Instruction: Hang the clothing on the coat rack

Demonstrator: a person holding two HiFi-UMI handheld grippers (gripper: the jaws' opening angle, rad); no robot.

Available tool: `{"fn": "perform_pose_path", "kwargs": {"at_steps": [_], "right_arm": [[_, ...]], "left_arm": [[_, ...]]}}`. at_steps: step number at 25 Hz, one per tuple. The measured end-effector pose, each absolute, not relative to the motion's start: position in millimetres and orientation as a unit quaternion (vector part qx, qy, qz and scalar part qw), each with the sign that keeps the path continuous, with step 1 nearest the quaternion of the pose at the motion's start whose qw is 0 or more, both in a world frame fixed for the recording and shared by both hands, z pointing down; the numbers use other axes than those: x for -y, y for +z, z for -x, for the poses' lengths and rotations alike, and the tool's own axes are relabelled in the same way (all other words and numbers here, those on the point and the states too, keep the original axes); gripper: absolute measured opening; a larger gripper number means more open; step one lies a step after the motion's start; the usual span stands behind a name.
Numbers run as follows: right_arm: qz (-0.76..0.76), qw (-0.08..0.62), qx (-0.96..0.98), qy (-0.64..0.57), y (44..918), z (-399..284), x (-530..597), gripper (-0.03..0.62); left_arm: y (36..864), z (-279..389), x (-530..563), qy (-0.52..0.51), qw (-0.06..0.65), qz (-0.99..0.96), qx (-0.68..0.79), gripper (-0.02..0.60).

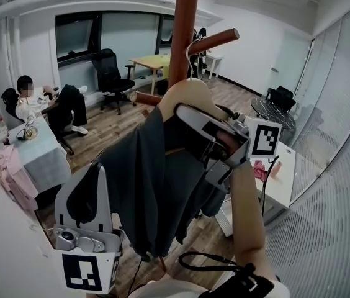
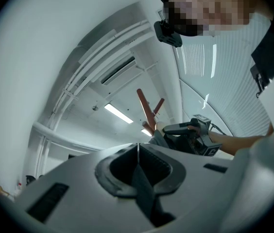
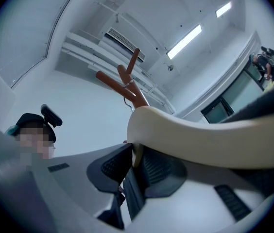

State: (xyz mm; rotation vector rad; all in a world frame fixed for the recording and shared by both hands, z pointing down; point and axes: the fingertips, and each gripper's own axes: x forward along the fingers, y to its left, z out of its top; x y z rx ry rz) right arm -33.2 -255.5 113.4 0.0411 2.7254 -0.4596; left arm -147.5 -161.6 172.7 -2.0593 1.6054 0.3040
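A dark grey garment (image 1: pixel 144 179) hangs from a cream hanger (image 1: pixel 190 92), whose metal hook (image 1: pixel 190 49) rises beside the red-brown coat rack pole (image 1: pixel 183 23), just below a slanted peg (image 1: pixel 215 40). My right gripper (image 1: pixel 180 112) is shut on the hanger's shoulder; in the right gripper view the cream hanger (image 3: pixel 200 140) runs out from between the jaws (image 3: pixel 136 154) with the rack's pegs (image 3: pixel 125 79) above. My left gripper (image 1: pixel 95 174), low at the left, is shut on a fold of the garment; a strip of dark fabric (image 2: pixel 144 188) shows in its closed jaws (image 2: pixel 138 152).
A person (image 1: pixel 29 98) sits at the left beside a cloth-covered table (image 1: pixel 38 148). Pink clothes (image 1: pixel 10 172) hang at the left wall. An office chair (image 1: pixel 110 76) and a yellow table (image 1: pixel 150 61) stand behind. At the right are a white table (image 1: pixel 280 179) and a glass wall.
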Motion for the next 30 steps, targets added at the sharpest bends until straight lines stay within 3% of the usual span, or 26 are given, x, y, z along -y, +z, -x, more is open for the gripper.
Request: {"fn": "perform_pose_path", "kwargs": {"at_steps": [6,12,19,30], "right_arm": [[0.005,0.190,-0.970,-0.154,113.1,32.7,256.2,0.078],[0.022,0.193,-0.969,-0.152,114.5,28.9,256.6,0.078],[0.037,0.196,-0.969,-0.148,118.3,20.6,253.8,0.124],[0.045,0.190,-0.971,-0.136,119.5,20.2,247.5,0.147]], "left_arm": [[162.1,141.7,158.6,0.117,0.280,0.750,-0.588,0.024],[181.5,147.1,165.3,0.106,0.218,0.764,-0.598,0.023],[176.0,138.4,164.7,0.105,0.245,0.769,-0.581,0.023],[184.4,142.8,168.2,0.095,0.217,0.766,-0.597,0.023]]}}
